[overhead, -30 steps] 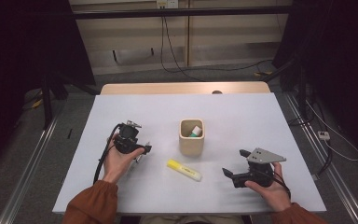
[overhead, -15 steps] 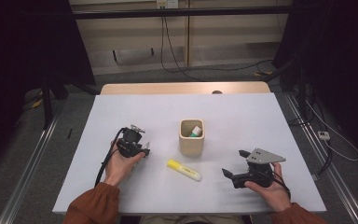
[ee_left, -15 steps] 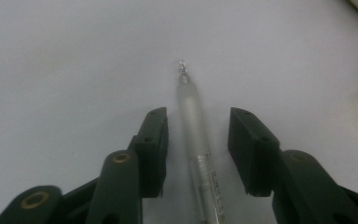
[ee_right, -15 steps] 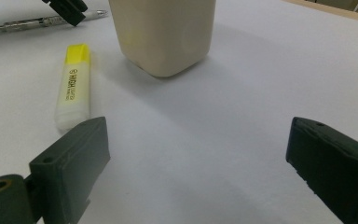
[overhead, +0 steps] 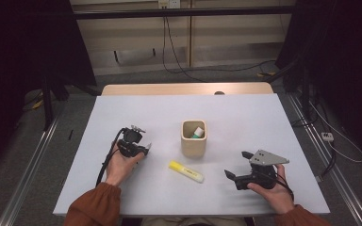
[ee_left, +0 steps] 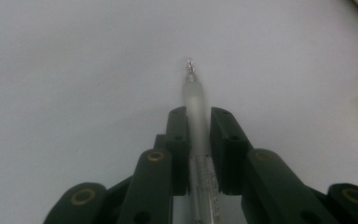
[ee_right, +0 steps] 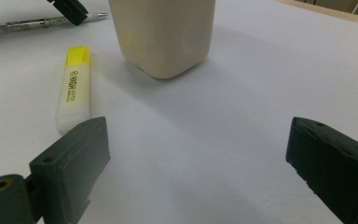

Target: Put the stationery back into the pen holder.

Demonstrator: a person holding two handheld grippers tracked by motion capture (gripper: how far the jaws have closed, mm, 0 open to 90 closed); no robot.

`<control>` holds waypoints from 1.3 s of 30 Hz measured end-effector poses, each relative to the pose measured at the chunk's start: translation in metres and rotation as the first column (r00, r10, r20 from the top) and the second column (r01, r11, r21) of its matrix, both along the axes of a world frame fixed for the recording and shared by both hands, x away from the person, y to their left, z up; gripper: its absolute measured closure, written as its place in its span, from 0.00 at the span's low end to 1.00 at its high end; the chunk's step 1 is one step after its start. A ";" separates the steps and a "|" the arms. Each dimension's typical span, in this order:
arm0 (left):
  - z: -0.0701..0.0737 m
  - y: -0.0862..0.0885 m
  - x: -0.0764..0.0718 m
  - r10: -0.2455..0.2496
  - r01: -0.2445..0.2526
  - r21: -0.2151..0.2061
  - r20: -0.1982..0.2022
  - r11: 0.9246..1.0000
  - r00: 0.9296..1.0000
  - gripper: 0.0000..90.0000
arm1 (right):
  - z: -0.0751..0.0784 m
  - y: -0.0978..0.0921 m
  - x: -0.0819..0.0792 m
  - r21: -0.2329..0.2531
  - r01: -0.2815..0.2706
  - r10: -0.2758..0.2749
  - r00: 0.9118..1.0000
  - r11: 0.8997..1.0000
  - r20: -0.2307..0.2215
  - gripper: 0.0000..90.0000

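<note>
— Two claws over one pale surface (overhead: 245, 113). What sits at the left of the frame?

— Left claw (overhead: 143, 149), held in a hand (overhead: 119, 164) with a rust-coloured sleeve, at the lower left of the high view. Its jaws are clamped on a pen (ee_left: 195, 100); in the left gripper view the clear barrel runs up between them and its tip pokes out past the ends, over bare surface.

— And toward the middle?

— A cream cup (overhead: 193, 138) stands upright at the centre, with something white and green inside it. Just below and slightly left of it a yellow highlighter (overhead: 185, 171) lies flat, slanting down to the right, near the cup but not touching it.

— The right side?

— Right claw (overhead: 237, 166), in the other hand (overhead: 272, 193) at the lower right, with a grey plate on top. Its jaws stand wide apart with nothing between them. In the right gripper view the highlighter lies at the upper left beside the left jaw, the cup stands at the top centre, and the pen with the far claw shows in the top left corner.
</note>
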State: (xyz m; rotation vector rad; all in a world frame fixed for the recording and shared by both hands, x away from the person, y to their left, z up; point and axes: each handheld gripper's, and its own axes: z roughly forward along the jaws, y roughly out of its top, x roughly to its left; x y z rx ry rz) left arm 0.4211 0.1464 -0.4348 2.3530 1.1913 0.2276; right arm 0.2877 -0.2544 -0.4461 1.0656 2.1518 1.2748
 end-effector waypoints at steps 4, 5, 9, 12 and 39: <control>0.001 -0.003 -0.001 -0.012 0.011 0.027 0.013 1.000 1.000 0.89 | 0.000 0.000 0.000 0.000 -0.001 0.001 1.000 1.000 -0.001 0.07; 0.001 -0.002 -0.001 -0.012 0.012 0.022 0.008 1.000 1.000 0.89 | 0.000 0.000 0.000 0.000 -0.002 0.002 1.000 1.000 -0.001 0.07; 0.001 -0.002 -0.002 -0.014 0.013 0.024 0.025 1.000 1.000 0.90 | 0.000 0.000 0.000 0.001 -0.001 0.001 1.000 1.000 -0.001 0.07; 0.002 0.000 -0.002 -0.010 0.010 -0.002 0.013 1.000 1.000 0.90 | 0.000 0.000 0.000 0.001 0.000 0.000 1.000 1.000 -0.003 0.07; 0.026 0.003 -0.019 -0.072 0.112 -0.223 0.179 0.968 0.981 0.90 | 0.000 0.000 0.000 0.001 0.000 0.000 1.000 1.000 -0.004 0.07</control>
